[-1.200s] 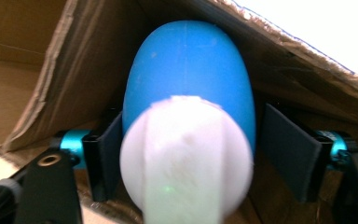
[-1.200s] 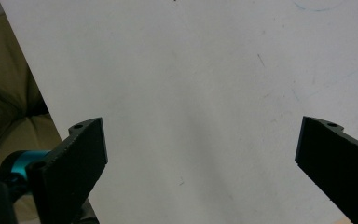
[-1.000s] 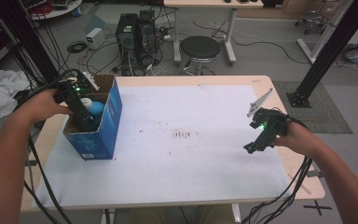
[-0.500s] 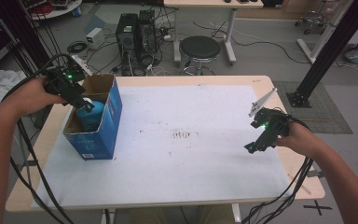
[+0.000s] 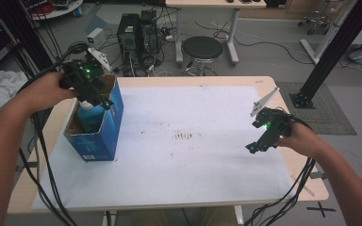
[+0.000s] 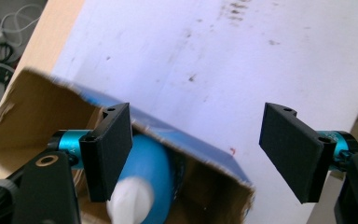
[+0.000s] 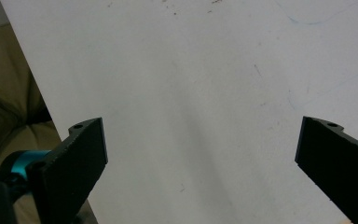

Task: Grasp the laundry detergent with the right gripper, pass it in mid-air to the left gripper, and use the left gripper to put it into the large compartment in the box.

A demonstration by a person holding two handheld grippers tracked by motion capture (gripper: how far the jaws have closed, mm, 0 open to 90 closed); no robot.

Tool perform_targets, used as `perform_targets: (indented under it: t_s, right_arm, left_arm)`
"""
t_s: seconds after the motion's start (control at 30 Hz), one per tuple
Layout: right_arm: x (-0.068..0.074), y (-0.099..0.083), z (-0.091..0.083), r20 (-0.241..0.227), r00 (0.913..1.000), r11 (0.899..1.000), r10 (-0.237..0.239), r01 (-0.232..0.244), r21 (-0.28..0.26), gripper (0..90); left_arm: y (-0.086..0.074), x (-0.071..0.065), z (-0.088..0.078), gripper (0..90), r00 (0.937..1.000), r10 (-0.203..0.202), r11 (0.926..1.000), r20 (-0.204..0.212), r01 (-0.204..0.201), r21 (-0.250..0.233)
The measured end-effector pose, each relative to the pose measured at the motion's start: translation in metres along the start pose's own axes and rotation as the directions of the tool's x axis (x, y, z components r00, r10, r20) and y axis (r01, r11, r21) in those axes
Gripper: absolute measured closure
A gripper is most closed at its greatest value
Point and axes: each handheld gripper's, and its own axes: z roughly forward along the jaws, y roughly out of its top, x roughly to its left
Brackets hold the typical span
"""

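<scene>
Left gripper [image 6: 196, 149] spread, empty, above blue box [image 5: 104, 127]; bottle [image 6: 147, 179] half hidden inside; right gripper [image 7: 200, 168] spread.

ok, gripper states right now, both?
Left gripper: open, nothing held, above the bottle in the box.
Right gripper: open, nothing held, over the white sheet.

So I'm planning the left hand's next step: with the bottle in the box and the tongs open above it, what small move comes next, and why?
Probably draw the left tongs up and clear of the box. Their jaws stand apart with nothing pressed between them, and the blue bottle sits inside the box by one jaw, so it looks delivered. The right tongs hover open over the bare table.
</scene>
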Motion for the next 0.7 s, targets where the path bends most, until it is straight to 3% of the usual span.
perform_targets:
  t_s: [0.1, 0.2, 0.33, 0.47, 0.5, 0.7]
  right_arm:
    - [0.001, 0.002, 0.000, 0.002, 1.0000, 1.000, -0.006, 0.006, -0.008, 1.2]
    - [0.002, 0.003, -0.001, 0.002, 1.0000, 1.000, -0.009, 0.009, -0.009, 1.1]
    - [0.002, 0.004, -0.002, 0.003, 1.0000, 1.000, -0.008, 0.009, -0.014, 1.2]
    - [0.001, 0.005, -0.002, 0.006, 1.0000, 1.000, -0.005, 0.005, -0.014, 1.1]
    - [0.001, 0.005, -0.002, 0.006, 0.9999, 1.000, -0.009, 0.009, -0.019, 1.2]
    - [0.003, 0.007, -0.003, 0.008, 0.9999, 1.000, -0.012, 0.013, -0.018, 1.2]
  left_arm:
    - [0.008, -0.009, 0.004, 25.7, 0.9988, 0.040, 0.9992, 0.030, -0.040, 0.006]
    - [0.013, -0.017, 0.008, 13.8, 0.9956, 0.077, 0.9968, 0.053, -0.078, 0.020]
    - [0.017, -0.028, 0.010, 13.8, 0.9897, 0.114, 0.9931, 0.086, -0.116, 0.015]
    - [0.019, -0.033, 0.012, 13.0, 0.9865, 0.121, 0.9921, 0.110, -0.124, 0.019]
    - [0.020, -0.034, 0.013, 8.5, 0.9864, 0.115, 0.9926, 0.117, -0.119, 0.024]
    - [0.020, -0.037, 0.018, 6.3, 0.9866, 0.118, 0.9923, 0.112, -0.121, 0.023]
